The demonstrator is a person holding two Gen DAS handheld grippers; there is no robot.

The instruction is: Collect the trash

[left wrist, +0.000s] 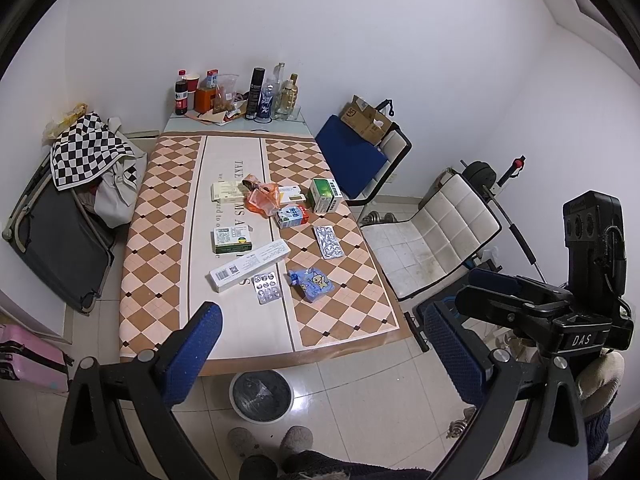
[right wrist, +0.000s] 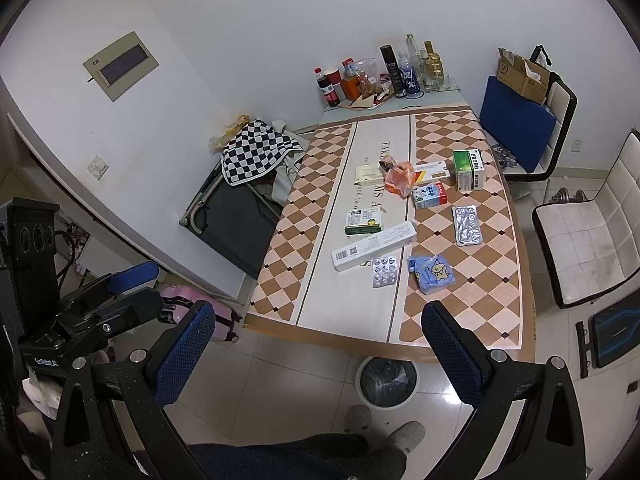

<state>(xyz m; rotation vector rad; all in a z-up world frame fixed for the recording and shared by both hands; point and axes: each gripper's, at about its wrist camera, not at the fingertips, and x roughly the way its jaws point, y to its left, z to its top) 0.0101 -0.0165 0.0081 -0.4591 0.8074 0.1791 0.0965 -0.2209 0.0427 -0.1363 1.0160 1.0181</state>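
Trash lies on the checkered table: a blue tissue pack, two pill blisters, a long white box, a green-white box, a milk carton, an orange plastic bag, and a green box. A bin with a black liner stands on the floor at the table's near edge. My left gripper is open and empty above the near edge. My right gripper is open and empty, also held back from the table. The bin shows below it.
Bottles and snacks crowd the table's far end. Chairs stand to the right, one with a cardboard box. A dark suitcase with checkered cloth lies left. Slippered feet are near the bin.
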